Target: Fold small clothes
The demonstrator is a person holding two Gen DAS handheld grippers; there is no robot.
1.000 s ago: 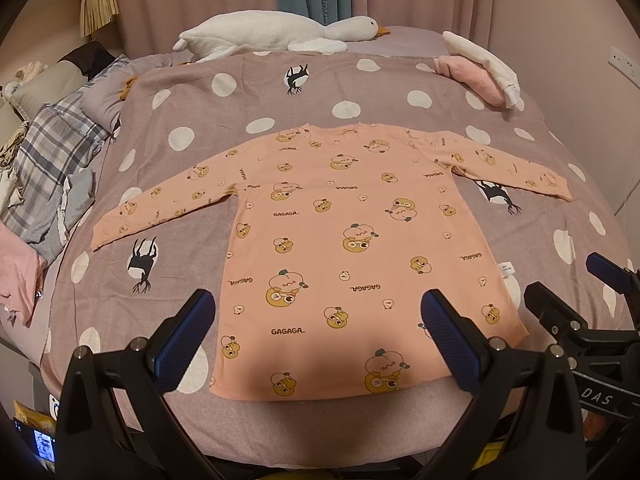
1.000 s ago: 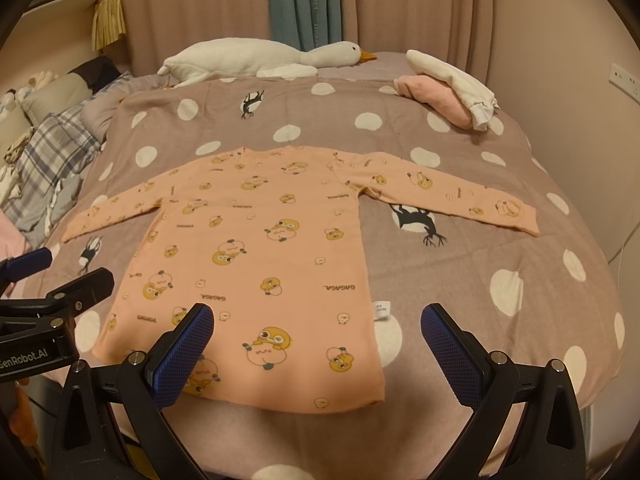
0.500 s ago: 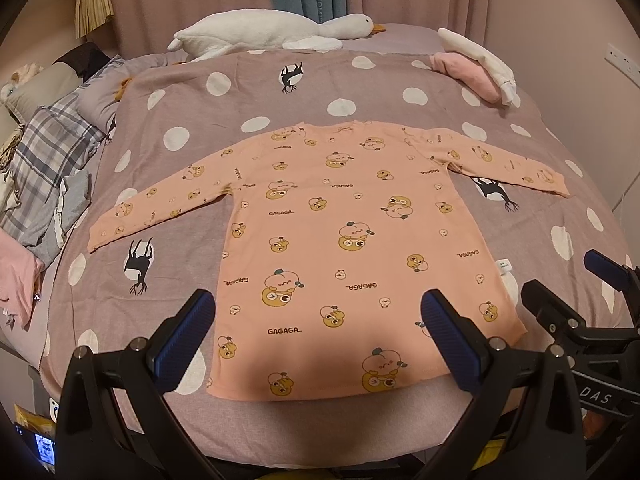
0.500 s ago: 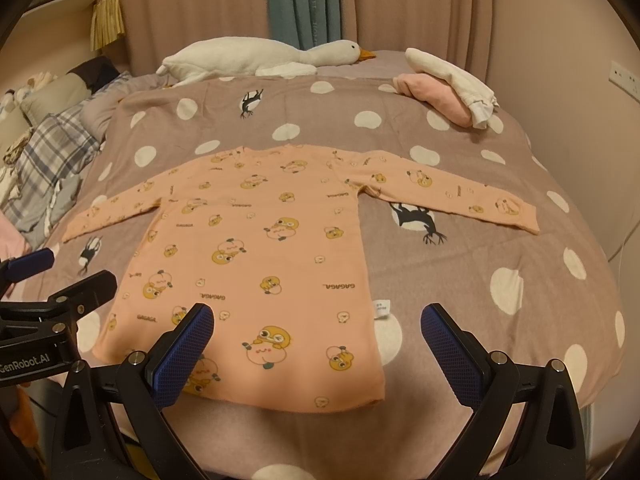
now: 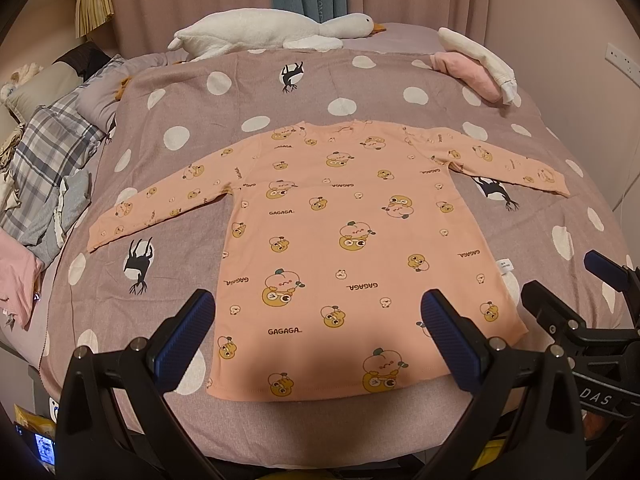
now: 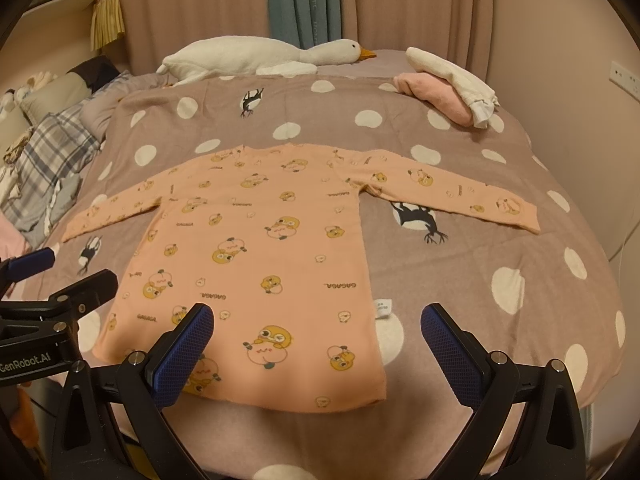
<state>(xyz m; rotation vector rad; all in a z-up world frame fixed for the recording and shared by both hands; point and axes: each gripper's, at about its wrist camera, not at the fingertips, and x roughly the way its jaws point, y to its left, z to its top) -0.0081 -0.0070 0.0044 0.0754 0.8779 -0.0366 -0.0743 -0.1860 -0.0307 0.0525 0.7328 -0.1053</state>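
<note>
A small peach long-sleeved shirt [image 5: 344, 240] printed with cartoon ducks lies spread flat on the bed, both sleeves stretched out, hem toward me. The right wrist view shows the same shirt [image 6: 256, 264], with a white tag at its right side seam. My left gripper [image 5: 316, 340] hovers open above the hem, nothing between its blue pads. My right gripper [image 6: 316, 354] is open too, above the shirt's lower right corner, holding nothing. Each gripper shows at the edge of the other's view.
The bedspread [image 5: 360, 92] is mauve with white dots and black bird prints. A white plush goose [image 5: 272, 34] lies along the far edge. Folded pink and white clothes [image 5: 476, 64] sit at the far right. Plaid and grey laundry [image 5: 44, 168] is piled at the left.
Both grippers have drifted slightly; the shirt sits a little higher in the left view. Nothing was grasped, and the shirt lies as before.
</note>
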